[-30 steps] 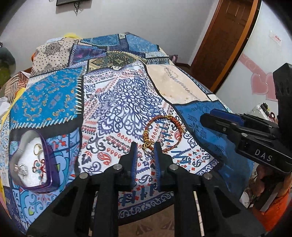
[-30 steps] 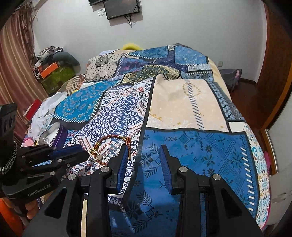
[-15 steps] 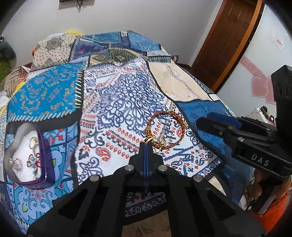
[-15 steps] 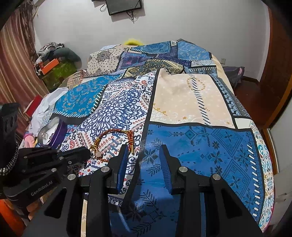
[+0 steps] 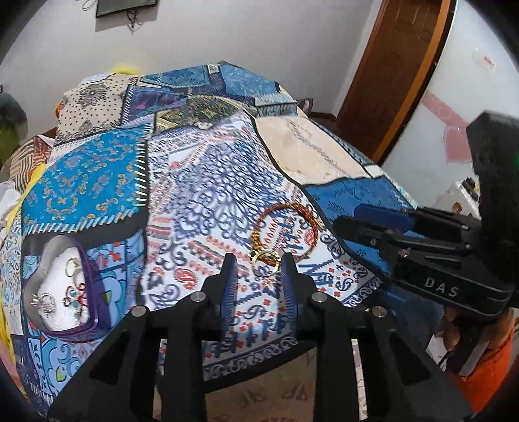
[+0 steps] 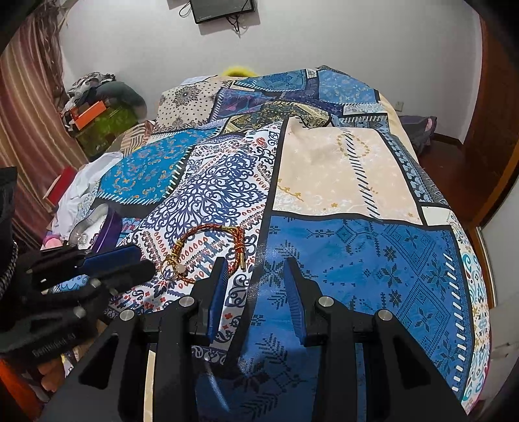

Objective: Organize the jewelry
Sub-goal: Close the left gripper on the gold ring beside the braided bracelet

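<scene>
A red-and-gold braided bracelet [image 5: 285, 229] with a gold ring clasp lies on the patterned bedspread; it also shows in the right wrist view [image 6: 207, 248]. My left gripper [image 5: 258, 264] is open, its fingertips just short of the clasp, nothing between them. A purple heart-shaped jewelry box [image 5: 61, 285] with white lining holds rings and earrings at the left; its edge shows in the right wrist view [image 6: 103, 227]. My right gripper [image 6: 254, 267] is open and empty, hovering right of the bracelet.
The bed edge [image 5: 259, 357] runs just below my grippers. A wooden door [image 5: 399, 71] stands at the right. Clothes and boxes [image 6: 97, 110] pile up beside the bed at the left. A screen [image 6: 223, 8] hangs on the far wall.
My left gripper shut half a second ago near the bracelet clasp and has now opened again. The bracelet stays on the bedspread. The right gripper stayed open and barely moved.
</scene>
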### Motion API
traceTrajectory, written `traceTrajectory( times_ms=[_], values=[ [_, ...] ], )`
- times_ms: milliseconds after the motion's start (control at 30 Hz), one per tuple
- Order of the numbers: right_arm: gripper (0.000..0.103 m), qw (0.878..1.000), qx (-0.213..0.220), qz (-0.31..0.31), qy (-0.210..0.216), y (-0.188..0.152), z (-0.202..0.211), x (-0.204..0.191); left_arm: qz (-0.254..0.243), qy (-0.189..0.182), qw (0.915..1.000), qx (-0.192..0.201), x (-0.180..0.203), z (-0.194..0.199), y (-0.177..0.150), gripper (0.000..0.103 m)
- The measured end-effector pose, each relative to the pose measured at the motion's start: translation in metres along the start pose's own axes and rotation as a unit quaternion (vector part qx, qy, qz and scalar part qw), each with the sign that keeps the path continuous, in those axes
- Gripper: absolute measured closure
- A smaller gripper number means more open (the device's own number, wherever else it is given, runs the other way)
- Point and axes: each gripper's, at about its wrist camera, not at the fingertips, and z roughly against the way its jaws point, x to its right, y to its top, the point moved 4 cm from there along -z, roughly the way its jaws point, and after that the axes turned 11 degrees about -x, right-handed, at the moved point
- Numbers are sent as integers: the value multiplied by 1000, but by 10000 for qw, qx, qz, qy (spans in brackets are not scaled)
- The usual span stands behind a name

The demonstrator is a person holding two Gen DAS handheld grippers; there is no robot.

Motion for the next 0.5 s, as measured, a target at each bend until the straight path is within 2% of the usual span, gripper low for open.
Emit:
traceTrajectory(
  times_ms=[167,500],
  values=[
    [71,10000,26,-55,4,-2,4,6,-34,88,9998,-184,8,-15,1,76],
    [71,9998,-11,-186,97,-5,1,13,40,151,9997,-172,11,-23,8,76]
  ],
)
